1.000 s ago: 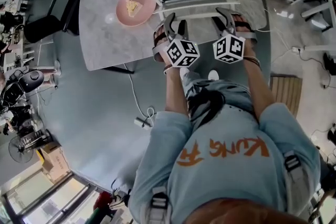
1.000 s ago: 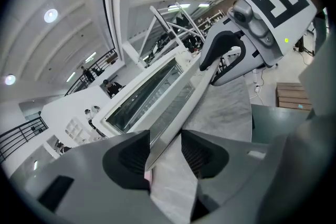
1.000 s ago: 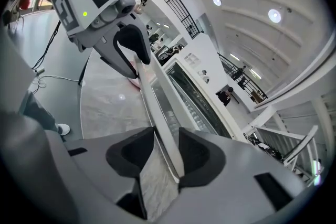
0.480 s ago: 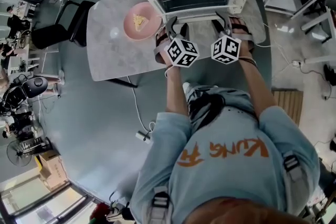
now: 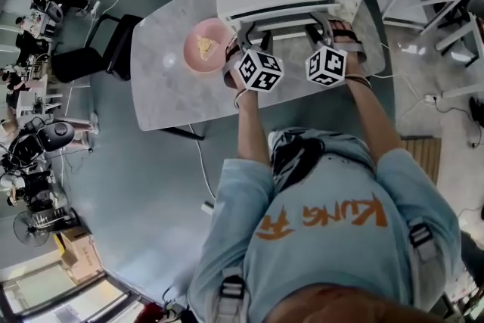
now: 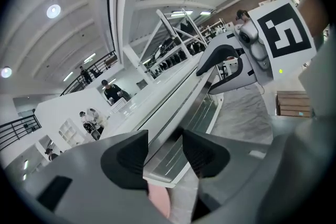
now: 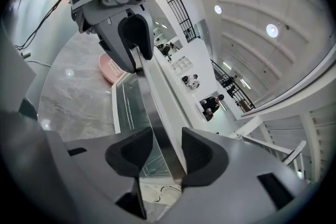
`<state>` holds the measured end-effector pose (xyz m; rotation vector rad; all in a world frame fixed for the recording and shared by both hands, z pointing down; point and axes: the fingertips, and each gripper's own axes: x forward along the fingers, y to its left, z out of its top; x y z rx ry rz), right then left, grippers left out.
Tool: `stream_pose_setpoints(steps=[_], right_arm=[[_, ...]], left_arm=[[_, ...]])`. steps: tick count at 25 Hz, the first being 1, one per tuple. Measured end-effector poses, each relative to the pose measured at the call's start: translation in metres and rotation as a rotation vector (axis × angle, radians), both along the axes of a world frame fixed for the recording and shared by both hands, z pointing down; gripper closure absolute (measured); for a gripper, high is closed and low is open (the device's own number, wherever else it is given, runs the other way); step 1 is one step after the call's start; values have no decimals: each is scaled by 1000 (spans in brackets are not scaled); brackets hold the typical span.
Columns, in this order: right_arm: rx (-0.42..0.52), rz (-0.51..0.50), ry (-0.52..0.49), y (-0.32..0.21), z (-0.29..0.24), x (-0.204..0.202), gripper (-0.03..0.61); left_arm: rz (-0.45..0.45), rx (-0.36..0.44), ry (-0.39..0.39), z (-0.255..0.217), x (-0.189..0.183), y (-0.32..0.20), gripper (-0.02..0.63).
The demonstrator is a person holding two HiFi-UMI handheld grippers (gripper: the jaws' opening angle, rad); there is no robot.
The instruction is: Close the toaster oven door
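Nearly finished: oven door at 12 o'clock almost shut; left tongs and right tongs spread, just opening, straddling its handle; final push remaining.

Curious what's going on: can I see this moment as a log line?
door: almost shut | left tool, right tool: jaws just opened wider, handle between

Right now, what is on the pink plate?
One yellowish piece of food lies on the plate, covering the patch beneath. Its kind is too small to tell.
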<state>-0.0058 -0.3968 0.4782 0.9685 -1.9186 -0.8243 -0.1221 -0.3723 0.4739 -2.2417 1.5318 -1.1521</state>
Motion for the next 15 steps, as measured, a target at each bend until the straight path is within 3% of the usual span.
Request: stream_pose_setpoints(steps=[10,15], right_arm=[[93,48,-28,-23,-4,-4,419],[64,52,-8,-23,-3,-5,416]], left_arm=[[38,47,53,-7,-3,-18,414],[66,25,49,-6,-3,-18,416]])
